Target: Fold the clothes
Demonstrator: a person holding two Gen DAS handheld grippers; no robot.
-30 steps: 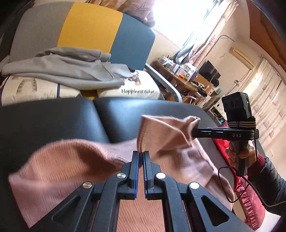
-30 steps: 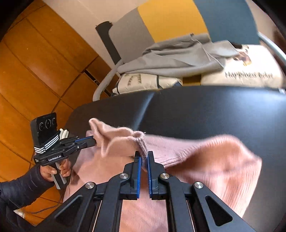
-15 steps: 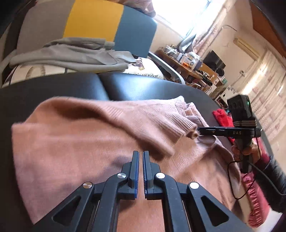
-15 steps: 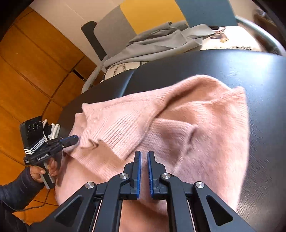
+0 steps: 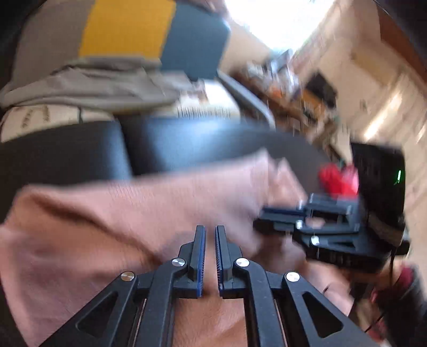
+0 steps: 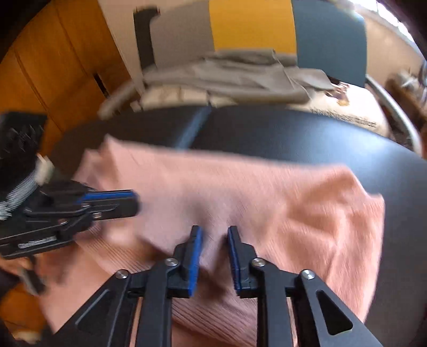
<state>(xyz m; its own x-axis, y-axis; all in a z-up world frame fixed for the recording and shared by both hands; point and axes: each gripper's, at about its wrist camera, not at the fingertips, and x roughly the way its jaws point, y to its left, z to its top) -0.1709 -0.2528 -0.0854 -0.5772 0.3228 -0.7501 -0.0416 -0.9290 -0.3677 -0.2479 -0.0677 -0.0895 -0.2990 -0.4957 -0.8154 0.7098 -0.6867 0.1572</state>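
Note:
A pink knit sweater [image 5: 133, 213] [image 6: 267, 200] lies folded over itself on the black padded table [image 5: 66, 154] [image 6: 293, 133]. My left gripper [image 5: 210, 229] hovers low over the sweater's near part, its fingers a narrow gap apart with nothing between them. In the left wrist view the right gripper [image 5: 259, 221] comes in from the right, close above the cloth. My right gripper [image 6: 214, 232] stands open over the sweater, holding nothing, and the left gripper [image 6: 133, 202] points in from the left of that view. Both views are motion-blurred.
Behind the table stands a chair with a grey, yellow and blue back [image 5: 128, 26] [image 6: 250, 24]. A grey garment [image 5: 93, 82] [image 6: 240, 72] lies on printed cushions on its seat. Something red [image 5: 336, 178] sits past the table's right end. Wooden panels [image 6: 53, 66] are at the left.
The lifted fold of the sweater has been laid down flat across the garment. Both grippers have let go of it and drawn closer together; the right one's fingers have spread wider.

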